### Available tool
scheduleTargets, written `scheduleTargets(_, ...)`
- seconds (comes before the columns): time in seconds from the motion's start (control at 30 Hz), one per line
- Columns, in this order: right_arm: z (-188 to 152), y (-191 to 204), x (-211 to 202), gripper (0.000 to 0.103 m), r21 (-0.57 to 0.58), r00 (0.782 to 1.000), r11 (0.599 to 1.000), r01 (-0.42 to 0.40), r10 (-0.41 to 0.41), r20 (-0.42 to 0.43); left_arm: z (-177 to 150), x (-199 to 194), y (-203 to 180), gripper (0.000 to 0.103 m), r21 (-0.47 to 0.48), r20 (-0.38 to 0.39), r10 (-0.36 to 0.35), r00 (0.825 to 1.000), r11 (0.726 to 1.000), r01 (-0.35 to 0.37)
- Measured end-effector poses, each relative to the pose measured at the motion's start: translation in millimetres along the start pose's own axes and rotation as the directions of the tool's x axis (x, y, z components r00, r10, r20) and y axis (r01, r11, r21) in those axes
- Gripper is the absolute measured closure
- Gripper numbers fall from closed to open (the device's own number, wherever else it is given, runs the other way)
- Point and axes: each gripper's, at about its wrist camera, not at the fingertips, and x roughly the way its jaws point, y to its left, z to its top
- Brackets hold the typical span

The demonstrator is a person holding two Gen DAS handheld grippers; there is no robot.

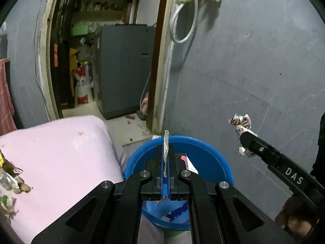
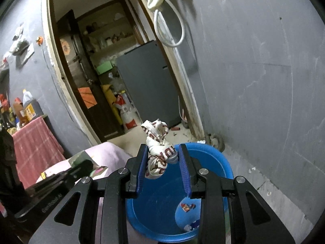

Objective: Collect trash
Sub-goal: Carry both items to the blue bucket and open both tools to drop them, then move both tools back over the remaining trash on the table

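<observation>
Grey walls and an open doorway frame the corner where your blue tub (image 1: 213,162) sits on the floor beside the pink bed (image 1: 61,152). Your left claw (image 1: 166,156) is pinched flat on a thin paper scrap (image 1: 166,142) standing edge-up, its long axis along the fingers, directly over the tub's opening. Your right claw (image 2: 163,158) holds a crumpled printed wrapper (image 2: 157,142) at a narrow gap, also above the tub but nearer its far rim. Both pieces look ready to drop, I judge; the left hangs more centrally. More litter (image 1: 10,185) waits on the bed's left edge, and the wall to the right leaves open room
</observation>
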Motion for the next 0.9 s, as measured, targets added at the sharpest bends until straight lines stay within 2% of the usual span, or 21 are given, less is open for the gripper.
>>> scheduleTargets(0.43,-1.4,-5.7,18.3,0.072,0.034,0.997,0.999,0.008,-0.005,-0.077,-13.3,29.3,6.0,0.101,-0.051,-0.117,-0.012,0.993,0.999,0.006)
scheduleTargets(0.57,-0.1,-6.3,20.8,0.072,0.041,0.996,0.999,0.01,-0.007,-0.087,-15.4,31.4,8.1,0.1,-0.072,-0.127,-0.015,0.992,0.997,0.006)
scheduleTargets(0.67,0.2,-6.6,20.8,0.071,0.043,0.996,0.999,0.01,-0.006,-0.086,-15.2,29.3,10.8,0.092,-0.093,-0.124,-0.016,0.992,0.996,0.005)
scheduleTargets(0.8,0.2,-5.6,19.6,0.068,0.034,0.997,0.999,0.01,-0.007,-0.076,-11.2,17.1,16.5,0.071,-0.128,-0.086,-0.015,0.996,0.992,0.003)
scheduleTargets(0.9,0.7,-2.6,16.5,0.065,0.027,0.999,1.0,0.006,-0.005,-0.054,-5.2,2.1,20.4,0.065,-0.151,-0.04,-0.007,0.999,0.989,0.001)
